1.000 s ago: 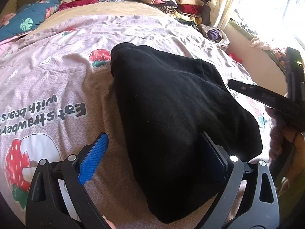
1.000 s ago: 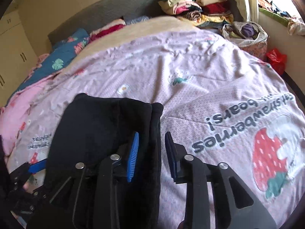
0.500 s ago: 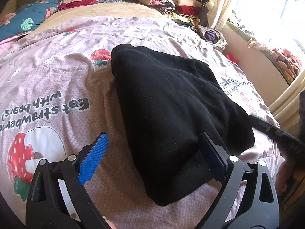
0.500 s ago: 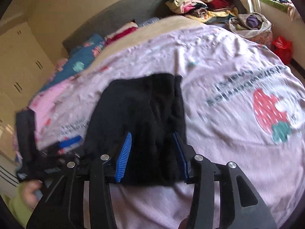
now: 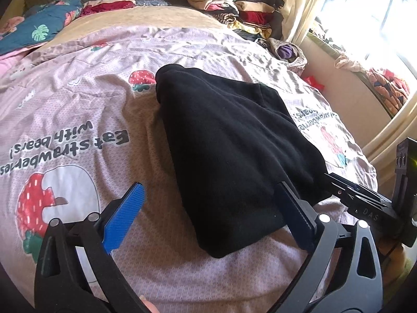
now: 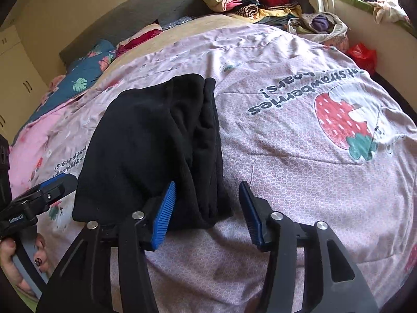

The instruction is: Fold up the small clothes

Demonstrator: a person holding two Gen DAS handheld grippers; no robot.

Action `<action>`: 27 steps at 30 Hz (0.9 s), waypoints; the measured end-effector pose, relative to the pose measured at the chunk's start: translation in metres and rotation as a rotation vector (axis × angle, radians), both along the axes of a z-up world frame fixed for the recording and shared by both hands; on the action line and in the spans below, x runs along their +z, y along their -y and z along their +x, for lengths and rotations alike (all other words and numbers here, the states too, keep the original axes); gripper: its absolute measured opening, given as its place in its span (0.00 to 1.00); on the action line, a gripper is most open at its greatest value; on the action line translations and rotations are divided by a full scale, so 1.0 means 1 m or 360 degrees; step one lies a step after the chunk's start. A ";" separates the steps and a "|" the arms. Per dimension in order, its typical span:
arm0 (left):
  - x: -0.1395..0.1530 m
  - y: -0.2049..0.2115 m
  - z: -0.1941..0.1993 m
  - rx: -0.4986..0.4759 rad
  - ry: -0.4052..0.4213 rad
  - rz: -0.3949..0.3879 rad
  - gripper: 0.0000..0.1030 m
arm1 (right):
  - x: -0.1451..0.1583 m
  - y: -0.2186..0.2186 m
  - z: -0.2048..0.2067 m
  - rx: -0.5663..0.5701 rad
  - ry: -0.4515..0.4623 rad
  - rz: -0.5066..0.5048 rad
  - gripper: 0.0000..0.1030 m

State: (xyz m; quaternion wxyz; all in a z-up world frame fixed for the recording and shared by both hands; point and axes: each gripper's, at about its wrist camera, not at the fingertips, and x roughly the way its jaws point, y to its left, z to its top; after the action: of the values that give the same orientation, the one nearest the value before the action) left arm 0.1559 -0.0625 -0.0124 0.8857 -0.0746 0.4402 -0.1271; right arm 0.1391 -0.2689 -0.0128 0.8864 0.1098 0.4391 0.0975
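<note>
A black garment (image 5: 229, 140) lies folded in a thick bundle on the pink strawberry bedspread (image 5: 78, 120). My left gripper (image 5: 211, 208) hovers at its near end, jaws wide and still opening; the garment's near corner lies between the fingers, untouched by the pads. In the right wrist view the same black garment (image 6: 156, 143) has its near right edge between the fingers of my right gripper (image 6: 207, 206). Those jaws are opening, and the right pad stands clear of the cloth. Each gripper shows in the other's view: the right gripper (image 5: 365, 203) and the left gripper (image 6: 39, 198), held by a hand.
A stack of folded clothes (image 5: 234, 7) sits at the bed's far end beside the curtain. A bag of clothes (image 6: 318, 26) and a red bag (image 6: 363, 54) lie off the bed's right side. Pillows (image 5: 39, 28) line the far left. A bright window (image 5: 365, 26) is on the right.
The right gripper's jaws have spread apart and let the garment's edge go, and it has drawn back to the garment's near end. The left gripper has stayed nearly still.
</note>
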 end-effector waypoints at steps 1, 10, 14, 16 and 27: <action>0.001 -0.001 -0.001 0.0002 -0.0001 -0.0004 0.91 | 0.001 -0.001 -0.002 0.0003 0.0008 -0.0009 0.54; 0.005 -0.004 -0.007 0.0027 -0.0010 0.0012 0.91 | 0.017 0.002 -0.015 -0.0027 0.0070 -0.0011 0.81; 0.008 -0.003 -0.010 0.0030 -0.0002 0.0017 0.91 | 0.024 0.003 -0.021 -0.0034 0.0095 -0.0009 0.89; 0.010 -0.004 -0.012 0.0033 0.0003 0.0014 0.91 | 0.028 0.003 -0.026 -0.0036 0.0113 -0.0021 0.93; 0.023 -0.007 -0.027 0.0018 0.0041 -0.0007 0.91 | 0.056 0.000 -0.063 -0.0043 0.0250 -0.0069 0.96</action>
State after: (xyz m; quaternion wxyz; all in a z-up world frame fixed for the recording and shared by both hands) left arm 0.1284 -0.0560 0.0107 0.8919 -0.0776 0.4280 -0.1239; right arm 0.0761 -0.2689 0.0435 0.9214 0.0885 0.3688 0.0845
